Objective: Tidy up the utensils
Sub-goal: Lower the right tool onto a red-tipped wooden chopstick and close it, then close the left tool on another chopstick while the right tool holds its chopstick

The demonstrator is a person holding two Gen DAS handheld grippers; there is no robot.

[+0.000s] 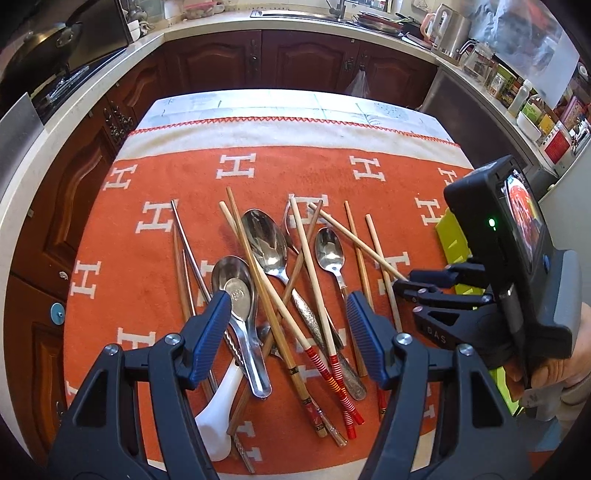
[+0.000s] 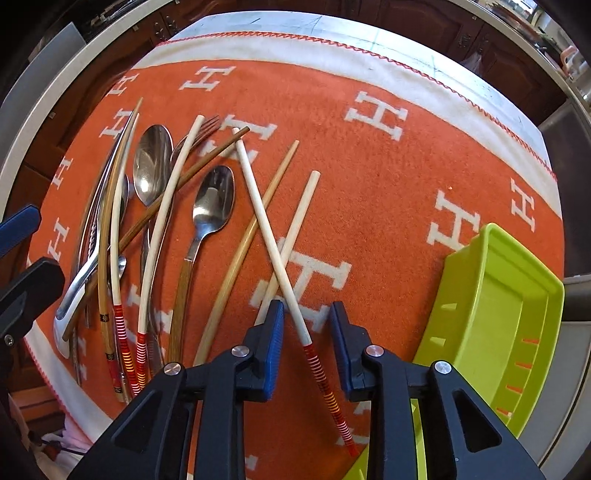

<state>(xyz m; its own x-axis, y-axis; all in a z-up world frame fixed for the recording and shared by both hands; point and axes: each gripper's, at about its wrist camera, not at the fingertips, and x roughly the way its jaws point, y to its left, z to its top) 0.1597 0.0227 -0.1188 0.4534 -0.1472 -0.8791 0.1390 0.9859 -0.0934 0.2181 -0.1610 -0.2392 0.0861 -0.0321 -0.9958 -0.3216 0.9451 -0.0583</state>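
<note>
A pile of utensils lies on an orange blanket (image 1: 332, 177) with white H marks: steel spoons (image 1: 266, 240), wooden chopsticks (image 1: 354, 236), red-striped chopsticks and a white spoon (image 1: 218, 417). My left gripper (image 1: 288, 325) hangs open over the pile, its pads straddling several pieces without pressing any. My right gripper (image 2: 308, 325) points straight down on the pile's right side (image 1: 402, 286). A pale chopstick with a red-striped end (image 2: 258, 206) runs between its pads, with a gap on each side, and crosses a plain chopstick (image 2: 299, 221). A lime-green tray (image 2: 495, 314) sits to the right.
The blanket covers a small table ringed by dark wooden cabinets (image 1: 306, 59) and a pale counter. A wok (image 1: 44, 40) stands at the back left, a kettle (image 1: 447, 26) and jars at the back right. A hand (image 1: 554, 373) holds the right gripper.
</note>
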